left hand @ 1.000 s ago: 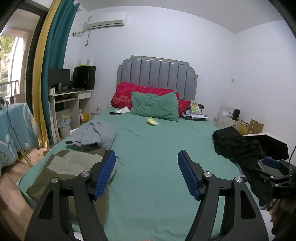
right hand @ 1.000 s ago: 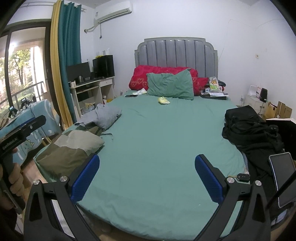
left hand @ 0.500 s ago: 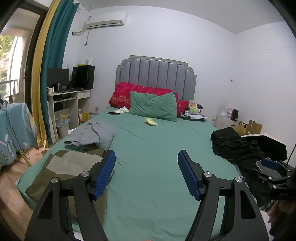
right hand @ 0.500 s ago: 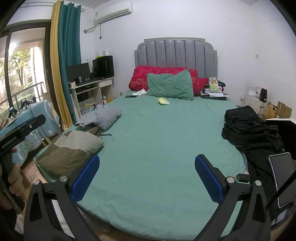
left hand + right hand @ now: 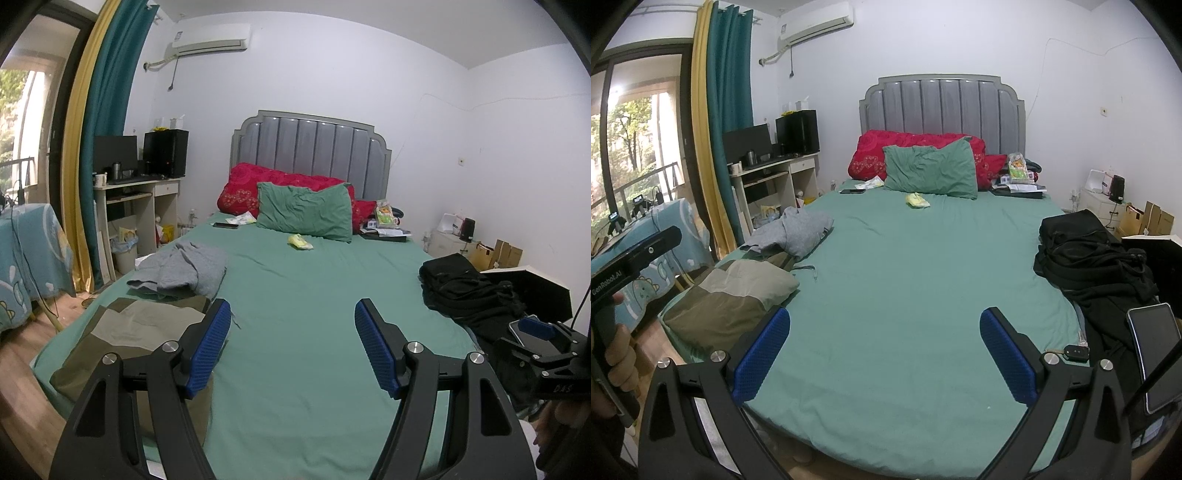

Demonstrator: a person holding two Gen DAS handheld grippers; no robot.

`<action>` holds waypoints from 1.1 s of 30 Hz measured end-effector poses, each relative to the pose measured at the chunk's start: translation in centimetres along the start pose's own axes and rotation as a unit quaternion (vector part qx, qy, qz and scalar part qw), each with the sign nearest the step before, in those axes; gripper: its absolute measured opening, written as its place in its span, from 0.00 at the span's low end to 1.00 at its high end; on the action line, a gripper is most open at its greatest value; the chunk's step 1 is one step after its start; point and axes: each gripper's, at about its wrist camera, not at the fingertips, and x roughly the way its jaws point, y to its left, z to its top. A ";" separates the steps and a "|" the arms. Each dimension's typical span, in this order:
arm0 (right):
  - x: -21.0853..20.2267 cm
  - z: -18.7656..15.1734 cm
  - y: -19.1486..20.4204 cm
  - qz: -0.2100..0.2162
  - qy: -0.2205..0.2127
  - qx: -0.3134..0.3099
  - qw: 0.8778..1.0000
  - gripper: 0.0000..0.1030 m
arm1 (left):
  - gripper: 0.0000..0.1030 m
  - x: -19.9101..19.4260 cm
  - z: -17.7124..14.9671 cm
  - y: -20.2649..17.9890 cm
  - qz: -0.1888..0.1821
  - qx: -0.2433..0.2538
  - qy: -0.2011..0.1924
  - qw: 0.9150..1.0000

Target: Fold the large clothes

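Left gripper point(image 5: 291, 347): jaws wide apart, holding nothing, up over green bed point(image 5: 295, 332). Right gripper point(image 5: 884, 354): same, wide apart, touching nothing. Folded olive clothes point(image 5: 125, 332) at bed's left edge; black clothes pile point(image 5: 1086, 251) at right edge.

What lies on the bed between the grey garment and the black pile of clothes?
Only bare green sheet separates the grey garment from the black pile of clothes; the right wrist view shows it best. The yellow item lies farther back, near the pillow.
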 end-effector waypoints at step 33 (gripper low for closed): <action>0.0 0.0 0.2 0.000 0.002 0.001 1.000 0.99 | 0.71 0.0 0.1 0.1 0.000 -0.001 0.000 1.000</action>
